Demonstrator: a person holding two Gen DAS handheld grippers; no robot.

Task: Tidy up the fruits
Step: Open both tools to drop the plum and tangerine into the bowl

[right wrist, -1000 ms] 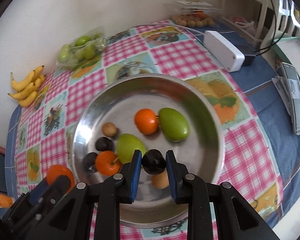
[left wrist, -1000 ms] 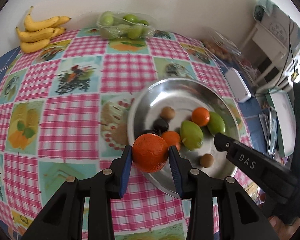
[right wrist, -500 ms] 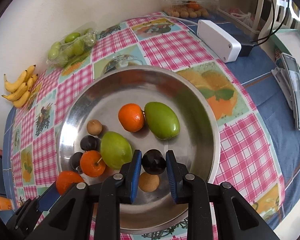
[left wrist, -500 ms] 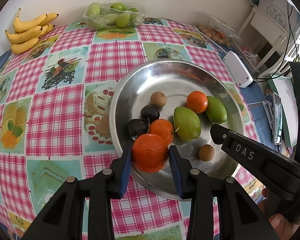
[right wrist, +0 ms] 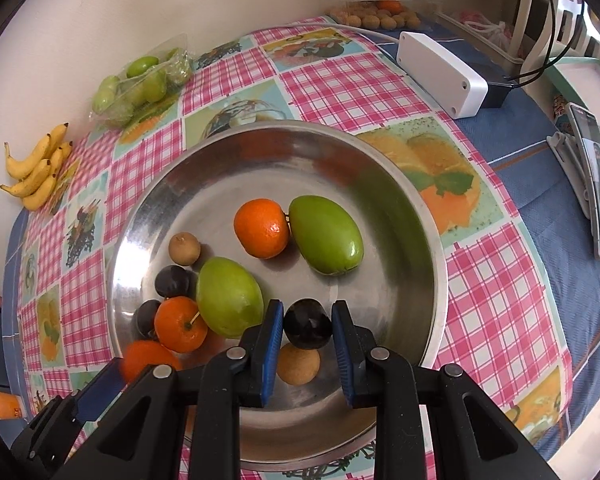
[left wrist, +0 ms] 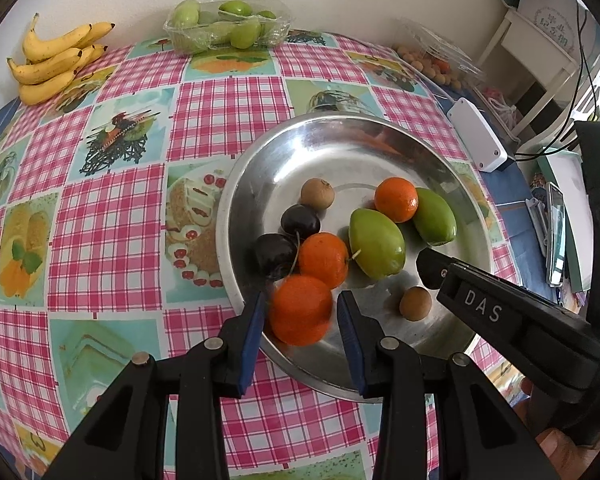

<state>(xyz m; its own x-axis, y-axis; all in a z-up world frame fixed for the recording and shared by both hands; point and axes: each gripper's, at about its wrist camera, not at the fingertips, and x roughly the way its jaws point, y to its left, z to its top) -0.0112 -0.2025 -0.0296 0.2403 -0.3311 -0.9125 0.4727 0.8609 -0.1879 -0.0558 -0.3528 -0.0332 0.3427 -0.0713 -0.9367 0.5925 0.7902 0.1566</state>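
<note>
A steel bowl (left wrist: 340, 140) (right wrist: 400, 200) on the checked tablecloth holds two green fruits (left wrist: 376, 244), two oranges (left wrist: 323, 259), two dark plums (left wrist: 300, 220) and two small brown fruits (left wrist: 415, 303). My left gripper (left wrist: 300, 312) has its jaws slightly apart around a blurred orange (left wrist: 300, 310) over the bowl's near rim; small gaps show beside it. My right gripper (right wrist: 307, 324) is shut on a dark plum (right wrist: 308, 323) above the bowl's near side, over a brown fruit (right wrist: 298, 364). The right gripper's finger (left wrist: 500, 304) shows in the left wrist view.
A banana bunch (left wrist: 56, 64) and a clear pack of green fruits (left wrist: 228, 26) lie at the table's far edge. A pack of small brown fruits (left wrist: 436, 64) and a white box (left wrist: 476, 140) sit at the right. A phone (right wrist: 596, 208) lies further right.
My left gripper moved over the bowl's near rim and its jaws opened slightly; the orange now looks blurred, slipping down. My right gripper sank closer to the bowl, still holding the plum.
</note>
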